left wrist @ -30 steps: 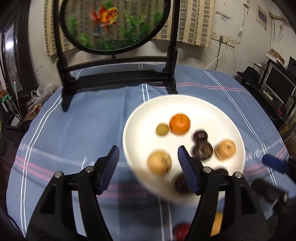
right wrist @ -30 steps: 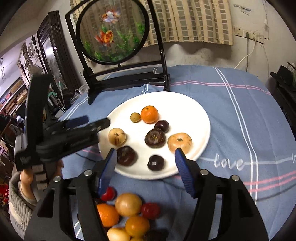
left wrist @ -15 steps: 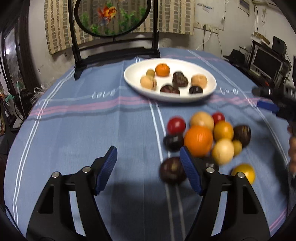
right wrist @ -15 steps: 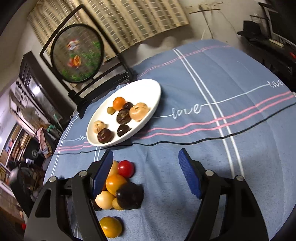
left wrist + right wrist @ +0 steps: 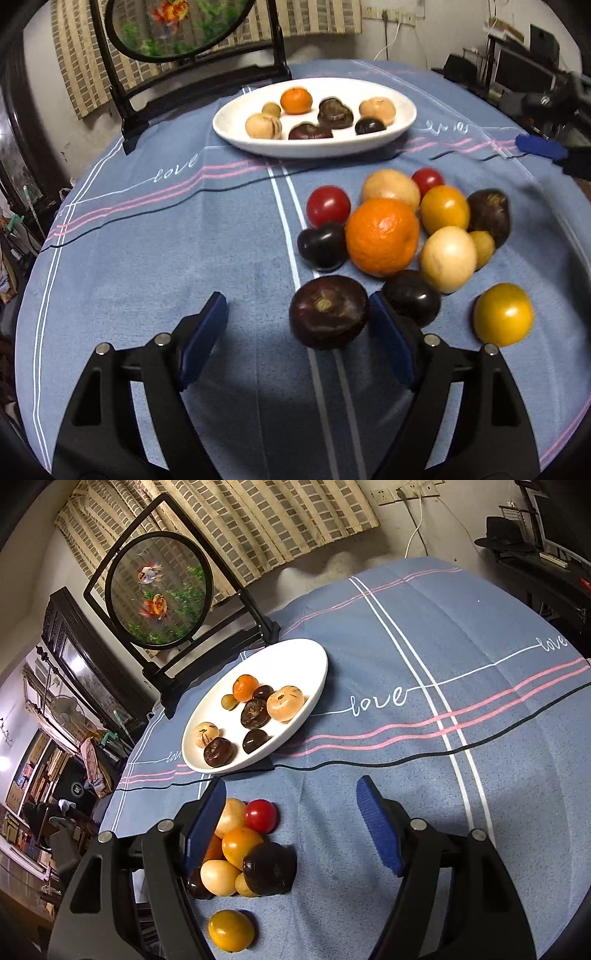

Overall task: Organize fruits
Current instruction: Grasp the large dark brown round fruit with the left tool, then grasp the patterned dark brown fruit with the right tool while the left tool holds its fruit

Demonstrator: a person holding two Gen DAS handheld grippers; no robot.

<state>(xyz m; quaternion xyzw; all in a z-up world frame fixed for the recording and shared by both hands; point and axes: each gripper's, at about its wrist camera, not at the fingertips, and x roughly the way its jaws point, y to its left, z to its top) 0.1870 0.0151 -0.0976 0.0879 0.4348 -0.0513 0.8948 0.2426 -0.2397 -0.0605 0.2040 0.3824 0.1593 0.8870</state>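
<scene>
A white oval plate (image 5: 402, 107) (image 5: 314, 664) holds several fruits near the far side of the table. A loose pile of fruits lies nearer, with a large orange (image 5: 382, 236) in it. My left gripper (image 5: 297, 328) is open; a dark purple fruit (image 5: 328, 312) lies between its fingers, close to the right finger (image 5: 388, 332). My right gripper (image 5: 291, 827) is open and empty above the cloth, with the pile under its left finger (image 5: 205, 823). A dark fruit (image 5: 269, 867) and a yellow fruit (image 5: 231, 930) lie near it.
A black stand with a round goldfish panel (image 5: 177, 22) (image 5: 159, 590) stands behind the plate. The blue striped tablecloth (image 5: 461, 664) covers the round table. Desks with electronics (image 5: 517, 66) stand to the right. The right gripper's blue tip (image 5: 539, 146) shows at the left view's right edge.
The left gripper has pulled back from the plate and come down low by the pile, so the dark purple fruit now lies between its fingers. The right gripper has drawn back and swung right.
</scene>
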